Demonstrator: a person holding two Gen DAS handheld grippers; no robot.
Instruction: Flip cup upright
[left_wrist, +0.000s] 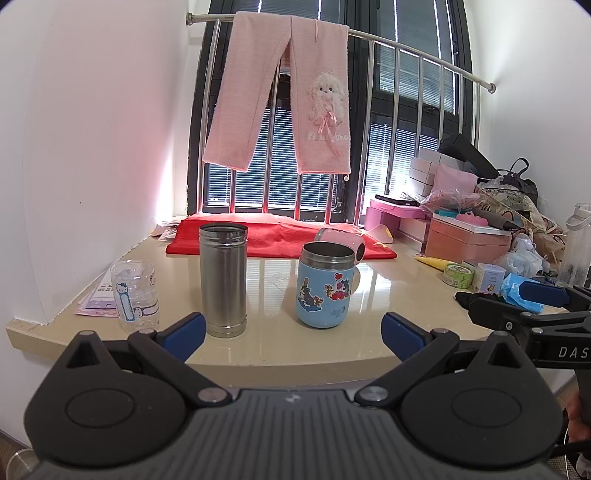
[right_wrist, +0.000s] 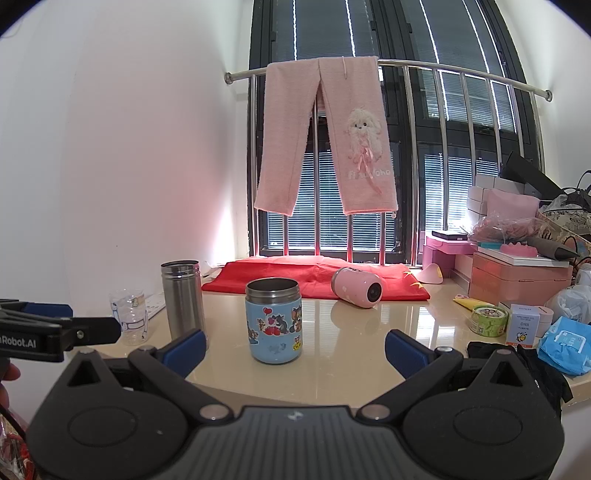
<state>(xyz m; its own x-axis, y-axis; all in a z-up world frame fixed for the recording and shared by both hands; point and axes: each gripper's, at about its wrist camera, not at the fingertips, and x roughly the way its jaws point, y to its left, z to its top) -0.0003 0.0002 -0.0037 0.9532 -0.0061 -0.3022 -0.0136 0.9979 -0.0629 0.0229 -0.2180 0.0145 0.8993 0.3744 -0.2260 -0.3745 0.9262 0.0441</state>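
A pink cup (right_wrist: 357, 287) lies on its side at the edge of a red cloth (right_wrist: 314, 275), its mouth toward me; in the left wrist view it (left_wrist: 347, 242) is partly hidden behind the blue cartoon cup (left_wrist: 325, 285). That blue cup (right_wrist: 274, 321) and a tall steel cup (left_wrist: 223, 280) (right_wrist: 183, 302) stand upright on the beige counter (right_wrist: 369, 332). My left gripper (left_wrist: 293, 332) is open and empty, short of the counter's front edge. My right gripper (right_wrist: 295, 347) is open and empty, in front of the blue cup.
A clear Hello Kitty cup (left_wrist: 135, 295) stands at the counter's left beside the white wall. Pink boxes (right_wrist: 517, 277), a tape roll (right_wrist: 487, 319), a blue packet (right_wrist: 563, 345) and bags crowd the right side. Pink trousers (right_wrist: 332, 136) hang on the window rail behind.
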